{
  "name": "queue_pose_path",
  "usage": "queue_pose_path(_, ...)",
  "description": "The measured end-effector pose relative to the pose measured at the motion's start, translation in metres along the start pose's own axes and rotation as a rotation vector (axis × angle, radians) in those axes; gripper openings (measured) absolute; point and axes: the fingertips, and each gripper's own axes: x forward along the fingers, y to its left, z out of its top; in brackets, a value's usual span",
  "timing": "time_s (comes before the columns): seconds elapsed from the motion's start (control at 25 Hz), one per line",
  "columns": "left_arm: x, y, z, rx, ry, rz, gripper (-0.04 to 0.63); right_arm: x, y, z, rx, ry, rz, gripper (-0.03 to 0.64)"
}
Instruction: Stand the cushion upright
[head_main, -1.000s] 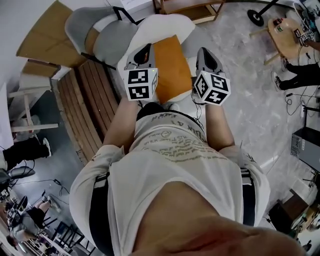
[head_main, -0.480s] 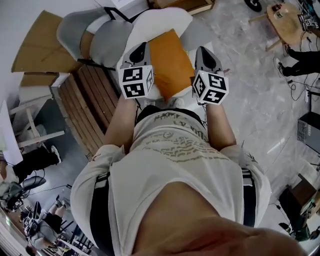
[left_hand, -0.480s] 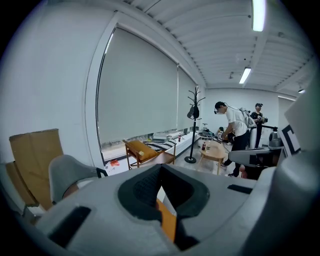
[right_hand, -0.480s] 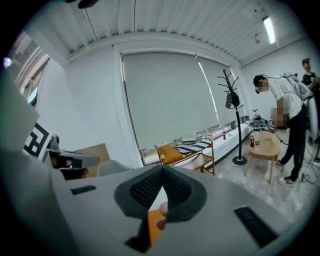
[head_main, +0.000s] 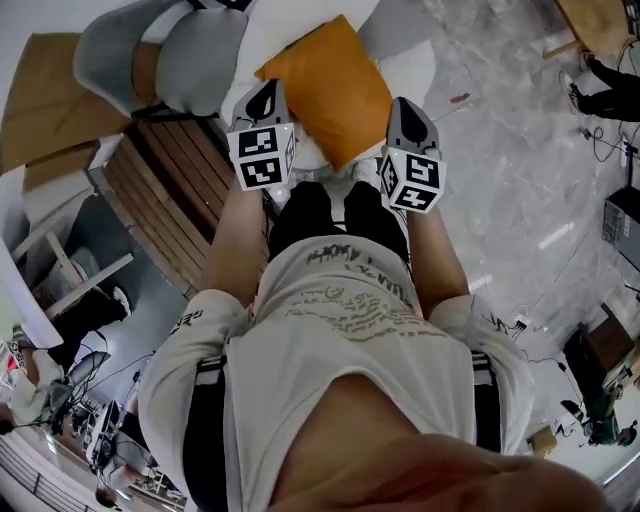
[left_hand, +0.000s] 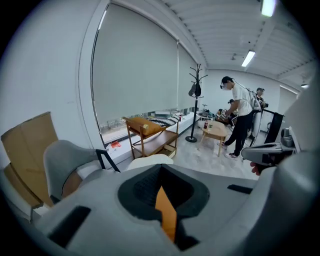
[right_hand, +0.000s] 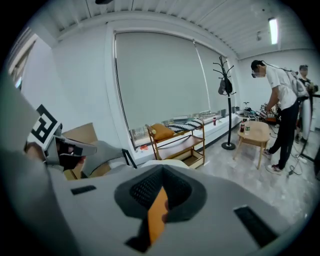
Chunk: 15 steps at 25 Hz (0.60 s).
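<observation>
Cushion (head_main: 335, 85), orange, sits over the white chair (head_main: 300, 25) in front of the person, tilted w/ one corner pointing up & away; its near edge is down by the grippers. L gripper (head_main: 264, 100) is clamped on the cushion's left side, R gripper (head_main: 405, 108) on its right side. Both gripper views show the jaws pinched nearly together w/ a thin strip of orange fabric between them. Can't tell if the cushion's low edge touches the seat. Grey chair (head_main: 150, 55) stands just left of the white one, w/ a slatted wood bench (head_main: 165, 185) beside the person's left arm. Further back: wood shelf cart (left_hand: 150, 136), coat stand (left_hand: 196, 102), low table (left_hand: 216, 131), and a 2nd person (left_hand: 242, 112) standing by it.
</observation>
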Motion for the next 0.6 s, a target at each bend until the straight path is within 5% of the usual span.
queue_pose_path(0.32, 0.088, 0.016, -0.073, 0.151, 0.098, -0.009, 0.017, 0.063, -0.014, -0.107, 0.034, 0.102, -0.03, 0.028)
queue_pose_path(0.6, 0.157, 0.019, -0.148, 0.249, 0.202, -0.071, 0.017, 0.114, -0.04, -0.208, 0.174, 0.1, -0.124, 0.028)
